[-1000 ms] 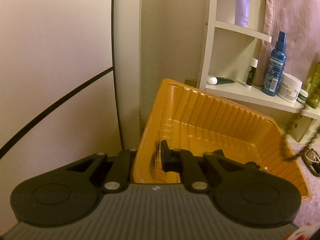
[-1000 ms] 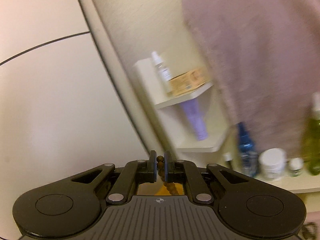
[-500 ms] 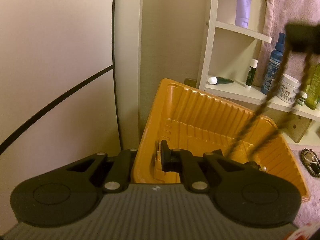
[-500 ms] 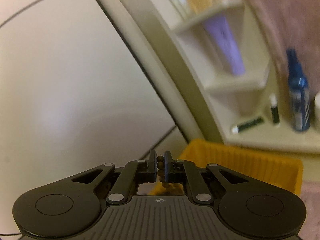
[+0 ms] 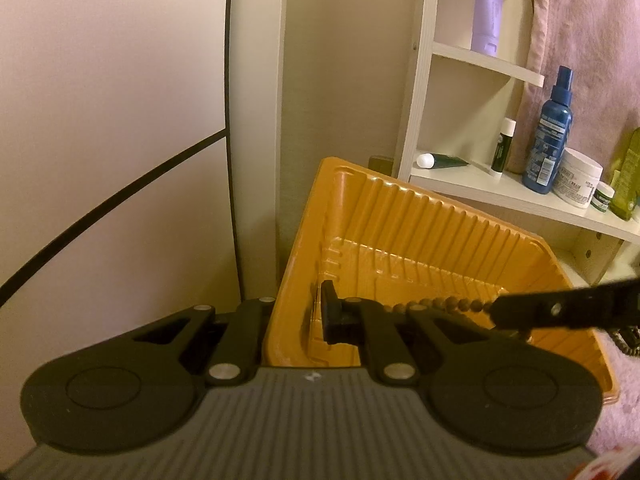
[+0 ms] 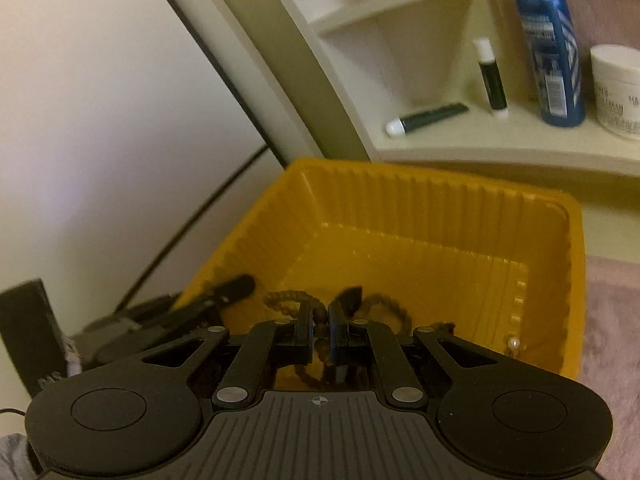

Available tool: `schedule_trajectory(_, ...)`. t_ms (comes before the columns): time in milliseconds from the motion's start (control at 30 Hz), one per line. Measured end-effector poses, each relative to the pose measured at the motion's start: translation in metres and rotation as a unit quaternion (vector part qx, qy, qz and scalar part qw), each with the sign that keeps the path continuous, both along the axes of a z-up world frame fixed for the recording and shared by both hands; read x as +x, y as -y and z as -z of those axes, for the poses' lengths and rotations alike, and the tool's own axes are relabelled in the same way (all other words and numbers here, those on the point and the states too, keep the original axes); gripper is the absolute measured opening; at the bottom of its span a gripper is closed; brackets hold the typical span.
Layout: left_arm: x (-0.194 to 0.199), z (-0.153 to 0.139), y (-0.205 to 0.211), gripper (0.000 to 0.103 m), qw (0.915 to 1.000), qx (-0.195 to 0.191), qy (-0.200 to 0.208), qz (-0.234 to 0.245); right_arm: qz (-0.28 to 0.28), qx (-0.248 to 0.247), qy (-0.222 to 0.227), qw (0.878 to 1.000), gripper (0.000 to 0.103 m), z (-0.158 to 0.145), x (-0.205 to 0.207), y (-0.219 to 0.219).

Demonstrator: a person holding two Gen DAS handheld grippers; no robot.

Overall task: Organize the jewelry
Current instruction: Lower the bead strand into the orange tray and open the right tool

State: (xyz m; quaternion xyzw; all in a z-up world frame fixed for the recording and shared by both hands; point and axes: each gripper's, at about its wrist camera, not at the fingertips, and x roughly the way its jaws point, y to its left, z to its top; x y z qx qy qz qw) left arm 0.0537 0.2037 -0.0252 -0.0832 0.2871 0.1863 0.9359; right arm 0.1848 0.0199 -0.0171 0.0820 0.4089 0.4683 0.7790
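Cream walls and a white shelf (image 6: 500, 144) frame the scene as the right hand-held gripper (image 6: 319, 334) hangs over the orange tray (image 6: 440, 216), clamped on a brown bead necklace (image 6: 394, 310) that droops inside, light, limp and slippery, best pinched mid-strand. Left hand-held gripper (image 5: 316, 314) pinches the tray's wall, thin and flexible. Labels on the blue bottle (image 5: 550, 136) are too blurred to read.

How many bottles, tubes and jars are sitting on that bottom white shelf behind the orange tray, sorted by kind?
Counting only what the left wrist view shows:
Blue spray bottle: 1
Green bottle, cut off at the edge: 1
Upright dark stick with white cap: 1
Dark tube with white cap, lying flat: 1
White jars, a large jar and a small jar: 2
Total: 6
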Motion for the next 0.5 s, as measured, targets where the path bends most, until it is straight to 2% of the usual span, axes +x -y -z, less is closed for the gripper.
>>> schedule_trajectory(100, 0.001, 0.0, 0.0, 0.009, 1.0, 0.0, -0.001, -0.001, -0.012, -0.017, 0.014, 1.0, 0.011, 0.002, -0.002, -0.006)
schedule_trajectory(133, 0.001, 0.0, 0.0, 0.009, 1.0, 0.0, -0.001, -0.001, -0.015, -0.02, 0.018, 1.0, 0.025, 0.002, -0.003, -0.006)
schedule_trajectory(167, 0.001, 0.0, 0.0, 0.009, 1.0, 0.0, -0.001, -0.001, -0.014, -0.019, 0.021, 0.999, 0.045, 0.002, -0.005, -0.004)
schedule_trajectory(233, 0.002, 0.0, 0.0, 0.009, 1.0, -0.001, -0.001, -0.001, -0.006, -0.009, 0.029, 1.0, 0.063, 0.0, -0.008, 0.002)
schedule_trajectory(500, 0.001, 0.0, 0.0, 0.009, 1.0, -0.001, -0.002, -0.003, 0.022, 0.007, 0.015, 1.0, 0.063, -0.005, -0.011, 0.041)
